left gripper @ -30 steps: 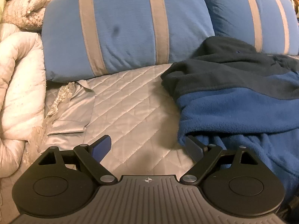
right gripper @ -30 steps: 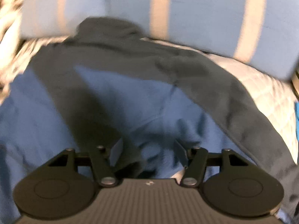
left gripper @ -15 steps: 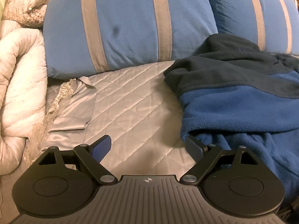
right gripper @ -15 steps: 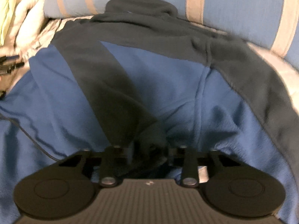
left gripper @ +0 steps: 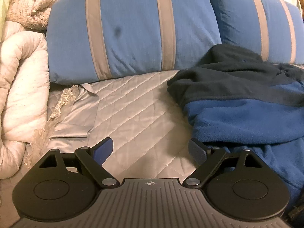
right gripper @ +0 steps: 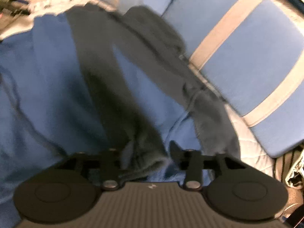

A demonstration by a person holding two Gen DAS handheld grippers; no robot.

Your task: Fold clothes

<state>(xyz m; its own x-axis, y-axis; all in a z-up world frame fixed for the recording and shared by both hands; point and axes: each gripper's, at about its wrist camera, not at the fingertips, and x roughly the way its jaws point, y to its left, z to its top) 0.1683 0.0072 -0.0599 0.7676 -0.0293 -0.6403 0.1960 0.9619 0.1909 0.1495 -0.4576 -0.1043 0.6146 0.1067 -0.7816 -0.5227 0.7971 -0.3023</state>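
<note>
A blue fleece jacket [left gripper: 237, 114] with dark navy panels lies rumpled on the bed, its collar against the pillows. My left gripper [left gripper: 150, 145] hovers open over the quilted bedspread [left gripper: 133, 114], with the jacket's edge just beside its right finger [left gripper: 195, 148]. In the blurred right wrist view my right gripper [right gripper: 149, 152] is over the jacket [right gripper: 57, 76] and its jaws are opening. A dark navy fold [right gripper: 146, 159] lies between the fingers, and the pads are not pressing on it.
Two blue pillows with grey stripes [left gripper: 133, 38] [left gripper: 256, 19] stand at the head of the bed. A rolled white duvet [left gripper: 19, 95] and a knitted blanket [left gripper: 34, 9] fill the left side. A grey satin cloth with a lace edge [left gripper: 76, 117] lies left of the left gripper.
Half a second ago the right gripper was pinched on the dark fold. Now its jaws stand apart, and its view has rolled and lifted. The left gripper has not moved.
</note>
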